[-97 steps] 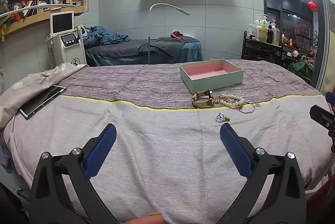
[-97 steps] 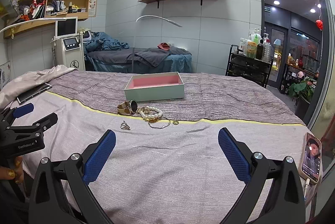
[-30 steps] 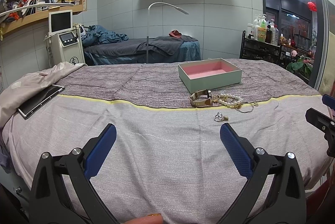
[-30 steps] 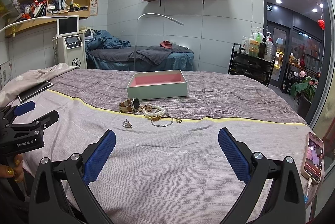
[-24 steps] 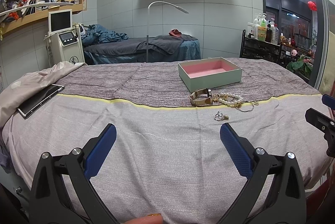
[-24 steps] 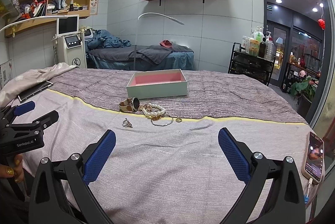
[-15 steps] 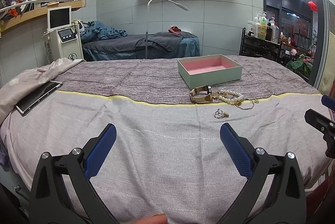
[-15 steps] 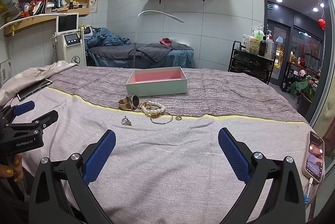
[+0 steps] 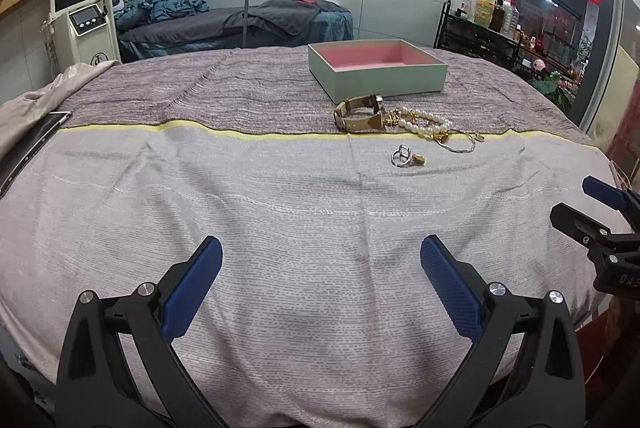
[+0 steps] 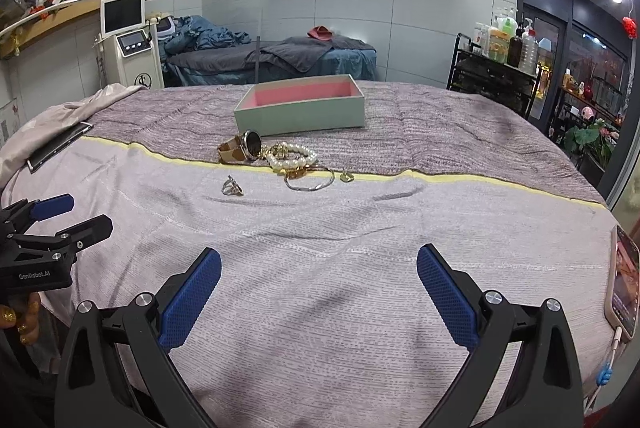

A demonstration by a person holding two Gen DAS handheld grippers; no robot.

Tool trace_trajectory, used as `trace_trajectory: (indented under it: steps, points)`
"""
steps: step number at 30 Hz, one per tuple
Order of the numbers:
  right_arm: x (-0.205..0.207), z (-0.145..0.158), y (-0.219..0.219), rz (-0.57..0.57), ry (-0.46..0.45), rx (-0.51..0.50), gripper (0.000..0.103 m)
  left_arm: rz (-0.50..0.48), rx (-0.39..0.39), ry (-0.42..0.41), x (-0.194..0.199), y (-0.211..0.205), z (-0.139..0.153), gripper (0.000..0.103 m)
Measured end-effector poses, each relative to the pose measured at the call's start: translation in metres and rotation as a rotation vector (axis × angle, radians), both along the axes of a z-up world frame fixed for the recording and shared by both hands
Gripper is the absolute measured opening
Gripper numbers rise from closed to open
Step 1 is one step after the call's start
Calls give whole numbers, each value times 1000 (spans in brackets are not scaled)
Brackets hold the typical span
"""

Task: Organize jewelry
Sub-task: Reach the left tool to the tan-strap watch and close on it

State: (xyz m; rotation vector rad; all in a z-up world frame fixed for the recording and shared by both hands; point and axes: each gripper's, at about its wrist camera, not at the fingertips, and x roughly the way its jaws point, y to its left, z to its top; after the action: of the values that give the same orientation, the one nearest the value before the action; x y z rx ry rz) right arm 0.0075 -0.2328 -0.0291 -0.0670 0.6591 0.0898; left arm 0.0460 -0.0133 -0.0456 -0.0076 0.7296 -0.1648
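Note:
A pale green box (image 9: 400,80) with a pink lining (image 10: 304,94) stands open on the bed. In front of it lie a gold watch (image 9: 360,114) (image 10: 240,148), a pearl bracelet (image 9: 424,124) (image 10: 292,156), a thin silver bangle (image 10: 310,180), a small gold piece (image 10: 346,176) and a ring (image 9: 403,156) (image 10: 232,187). My left gripper (image 9: 320,280) is open and empty over the near part of the bed. My right gripper (image 10: 318,284) is open and empty, likewise short of the jewelry.
A grey and purple bedspread (image 9: 240,188) covers the bed. A tablet (image 9: 28,144) lies at its left edge, a phone (image 10: 624,284) on a cable at its right edge. Behind stand a machine with a screen (image 10: 128,40), another bed and a bottle rack (image 10: 500,68).
Both grippers have moved forward and tilted down toward the jewelry; the box and jewelry look nearer. Nothing on the bed has moved.

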Motion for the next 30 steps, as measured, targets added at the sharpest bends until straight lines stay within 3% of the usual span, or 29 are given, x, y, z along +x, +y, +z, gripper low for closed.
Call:
trace_trajectory:
  steps: [6,18,24,30]
  points:
    - [26,-12,-6,27,86,20,96,-46,41,20,23,-4,-4,98]
    - [88,-8,-10,124,199,41,96,-197,63,88,82,-25,-5,98]
    - [114,-2,-14,149,210,8,96,-203,-16,132,112,-16,-4,97]
    - [132,-6,-16,189,238,14,92,-217,-95,160,136,-15,-1,79]
